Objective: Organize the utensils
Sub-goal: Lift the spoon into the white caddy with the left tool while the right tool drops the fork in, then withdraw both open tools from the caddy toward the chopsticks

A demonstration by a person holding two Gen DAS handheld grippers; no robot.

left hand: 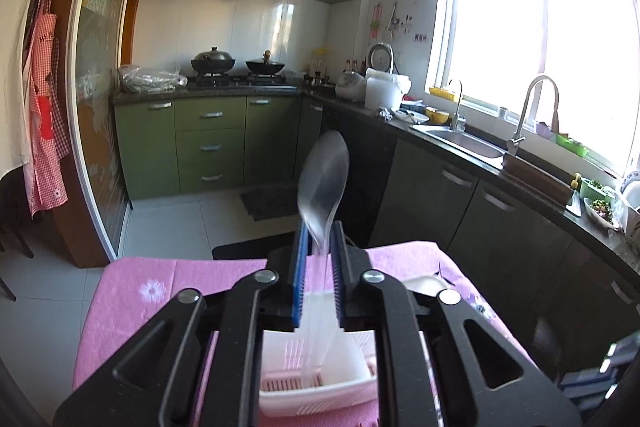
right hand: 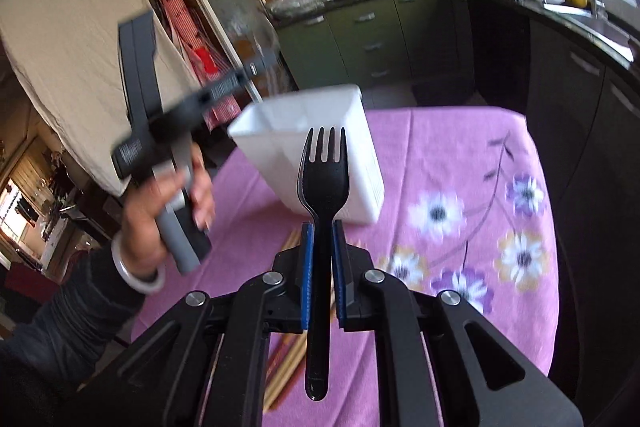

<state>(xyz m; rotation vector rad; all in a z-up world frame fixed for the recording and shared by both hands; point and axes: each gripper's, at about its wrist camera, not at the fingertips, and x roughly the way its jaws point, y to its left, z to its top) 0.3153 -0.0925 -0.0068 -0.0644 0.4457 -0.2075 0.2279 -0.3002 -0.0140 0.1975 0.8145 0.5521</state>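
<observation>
Right gripper point(right hand: 320, 243) is clamped on a light, stiff black plastic fork point(right hand: 323, 183) mid-handle, white plastic caddy point(right hand: 280, 143) at 12 o'clock, while left gripper point(left hand: 320, 247) pinches a slippery-looking clear plastic spoon point(left hand: 324, 183) by the neck.

A white plastic rectangular utensil holder point(right hand: 320, 155) stands toward the far left edge of the pink flowered tablecloth point(right hand: 460, 163), blocking that side. Wooden chopsticks point(right hand: 288, 359) lie along the near left edge. From the holder across to the right edge, the cloth lies bare. The raised left gripper point(right hand: 240, 75) crowds the air above the far left corner.
</observation>
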